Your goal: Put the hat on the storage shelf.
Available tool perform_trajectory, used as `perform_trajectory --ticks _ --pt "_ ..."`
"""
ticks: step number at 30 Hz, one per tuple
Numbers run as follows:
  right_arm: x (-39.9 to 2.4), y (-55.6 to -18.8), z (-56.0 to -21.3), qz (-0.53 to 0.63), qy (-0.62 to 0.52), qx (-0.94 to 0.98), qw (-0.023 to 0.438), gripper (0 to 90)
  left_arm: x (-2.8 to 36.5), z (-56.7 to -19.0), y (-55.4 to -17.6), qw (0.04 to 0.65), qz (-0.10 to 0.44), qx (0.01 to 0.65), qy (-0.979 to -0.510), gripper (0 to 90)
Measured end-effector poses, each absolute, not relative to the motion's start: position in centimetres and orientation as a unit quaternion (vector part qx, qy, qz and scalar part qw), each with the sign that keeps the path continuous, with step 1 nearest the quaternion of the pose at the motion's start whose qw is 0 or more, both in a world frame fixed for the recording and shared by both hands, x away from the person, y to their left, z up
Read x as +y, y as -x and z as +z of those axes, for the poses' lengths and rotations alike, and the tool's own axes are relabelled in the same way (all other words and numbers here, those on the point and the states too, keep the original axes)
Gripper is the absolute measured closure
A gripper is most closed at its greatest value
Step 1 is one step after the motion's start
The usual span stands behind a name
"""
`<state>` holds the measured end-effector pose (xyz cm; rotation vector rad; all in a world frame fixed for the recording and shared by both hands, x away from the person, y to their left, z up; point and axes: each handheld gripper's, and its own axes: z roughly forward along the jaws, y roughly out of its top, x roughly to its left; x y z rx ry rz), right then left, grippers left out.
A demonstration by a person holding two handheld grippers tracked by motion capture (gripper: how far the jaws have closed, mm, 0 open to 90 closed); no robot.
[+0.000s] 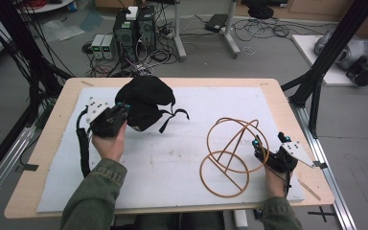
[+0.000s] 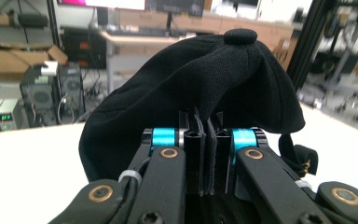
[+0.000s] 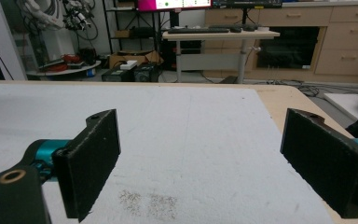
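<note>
Pinching a soft black cap [image 2: 200, 88] by its edge, the left gripper [image 2: 204, 140] is clamped; the right gripper [image 3: 200, 158] gapes wide over bare white matting [image 3: 191, 140], beside looped wooden rings [image 1: 232, 153].

left gripper [image 1: 122, 108]: jaws pressed together on black cap [image 1: 144, 99], hand wrapped around its body
right gripper [image 1: 257, 146]: jaws spread wide, nothing between them, low at table's right edge

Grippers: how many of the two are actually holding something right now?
1. The left gripper is shut on the black cap, at the mat's far left. The right gripper is open over bare white mat, beside the wire hoop stand.
</note>
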<state>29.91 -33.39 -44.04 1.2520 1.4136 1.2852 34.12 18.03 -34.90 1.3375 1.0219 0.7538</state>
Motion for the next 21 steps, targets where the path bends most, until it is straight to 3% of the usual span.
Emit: perform_trajectory --ticks 4,21 --pt "-33.3 -29.9 -44.1 0.510 -0.497 0.566 0.415 11.0 19.1 -33.8 -33.1 0.656 0.314 0.427 -0.538 87.3" --pt "-33.0 -29.9 -44.0 0.513 -0.492 0.567 0.417 11.0 19.8 -28.8 -30.8 0.723 0.327 0.350 -0.498 87.4"
